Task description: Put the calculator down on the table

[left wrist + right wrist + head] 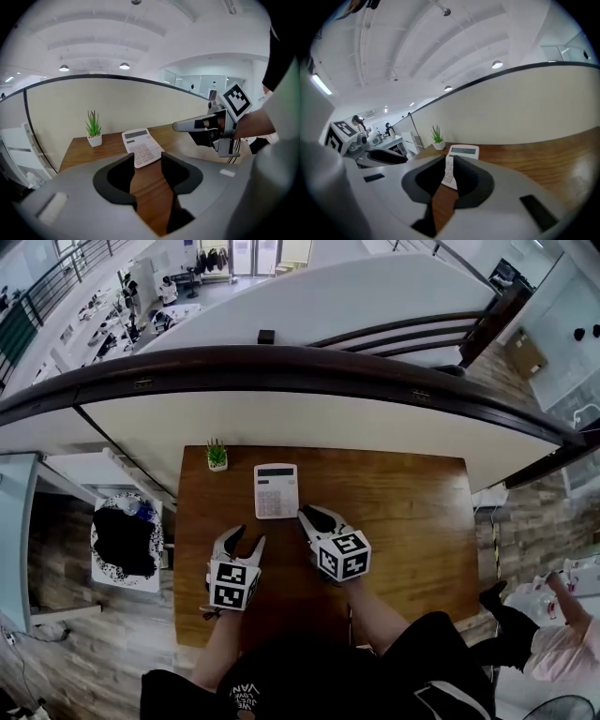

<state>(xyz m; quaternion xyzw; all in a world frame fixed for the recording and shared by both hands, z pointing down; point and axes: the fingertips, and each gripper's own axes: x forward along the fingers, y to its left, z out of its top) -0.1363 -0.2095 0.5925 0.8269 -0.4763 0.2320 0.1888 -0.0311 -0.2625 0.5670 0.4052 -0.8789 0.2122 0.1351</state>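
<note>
A white calculator (276, 490) lies flat on the wooden table (403, 512), near its far edge and apart from both grippers. My left gripper (246, 538) hovers nearer to me and a little left of it, jaws apart and empty. My right gripper (314, 517) sits just right of the calculator's near corner, with only a narrow gap between its jaws and nothing in it. The left gripper view shows the calculator (142, 146) beyond the left gripper (147, 161), and the right gripper (187, 125) at the right. Through the right gripper (449, 165) the calculator (461, 151) also shows.
A small potted plant (217, 456) stands at the table's far left corner, left of the calculator. A curved cream partition (309, 423) runs behind the table. On the floor to the left is a white box with a black lining (127, 540). A person (562, 624) is at the lower right.
</note>
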